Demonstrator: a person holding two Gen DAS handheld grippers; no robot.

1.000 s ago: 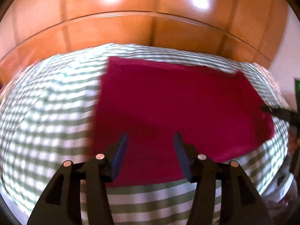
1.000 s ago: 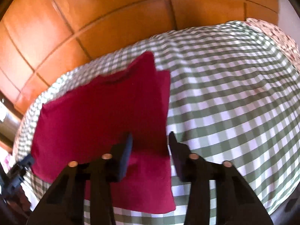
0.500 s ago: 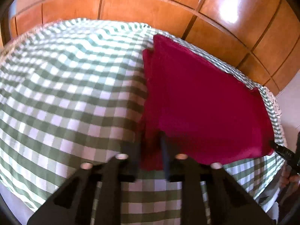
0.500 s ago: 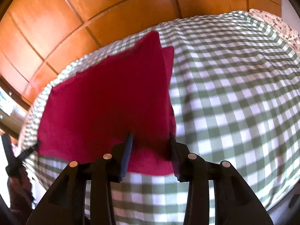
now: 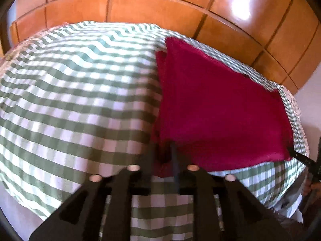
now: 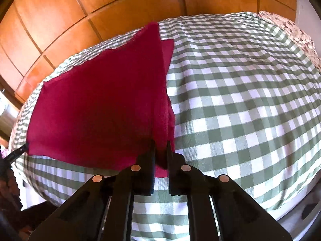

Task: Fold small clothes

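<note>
Right claw (image 6: 160, 146) pinches the folded crimson cloth's (image 6: 96, 108) near corner.

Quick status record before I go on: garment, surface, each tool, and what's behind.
garment: crimson cloth, folded in layers, near edge lifted off the surface
surface: green-and-white checked cover
left tool: at the cloth's near left corner, fabric between its fingers, jaws opening
right tool: shut on the cloth's near right corner
backdrop: wooden panelling
extra: floral fabric at the cover's far right edge
</note>
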